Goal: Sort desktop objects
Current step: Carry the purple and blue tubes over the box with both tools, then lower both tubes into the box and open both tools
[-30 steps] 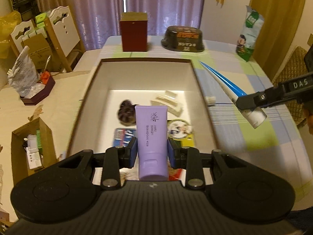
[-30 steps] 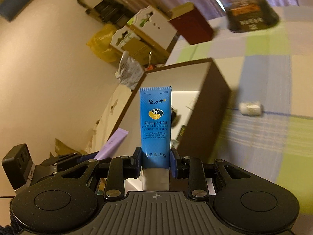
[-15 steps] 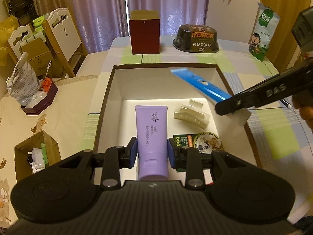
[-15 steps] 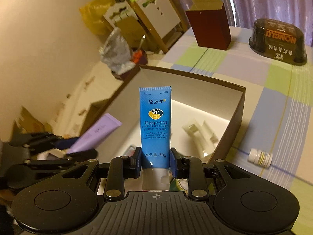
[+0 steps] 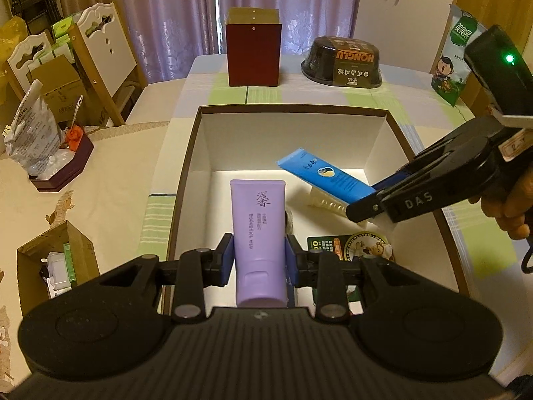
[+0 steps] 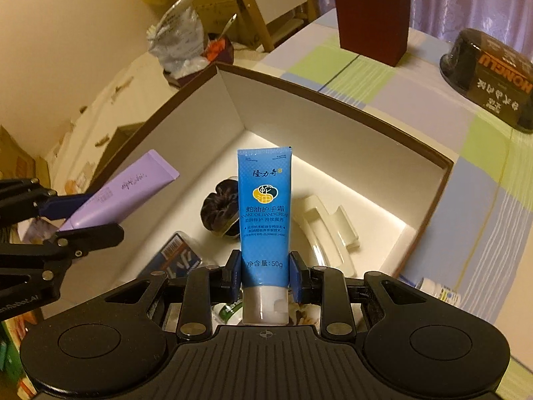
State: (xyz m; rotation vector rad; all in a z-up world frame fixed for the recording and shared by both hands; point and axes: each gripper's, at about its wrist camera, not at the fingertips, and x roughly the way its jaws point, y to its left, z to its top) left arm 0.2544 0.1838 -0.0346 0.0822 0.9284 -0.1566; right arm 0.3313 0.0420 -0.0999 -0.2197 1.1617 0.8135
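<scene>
Tubes [image 5: 260,233] lower over box [image 5: 293,110] (both clamped)

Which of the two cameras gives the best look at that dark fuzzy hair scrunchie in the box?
The right wrist view. There the scrunchie lies open to sight on the box floor, just left of the blue hand cream tube. In the left wrist view the purple tube hides nearly all of it; only a dark sliver shows at the tube's right edge.
</scene>
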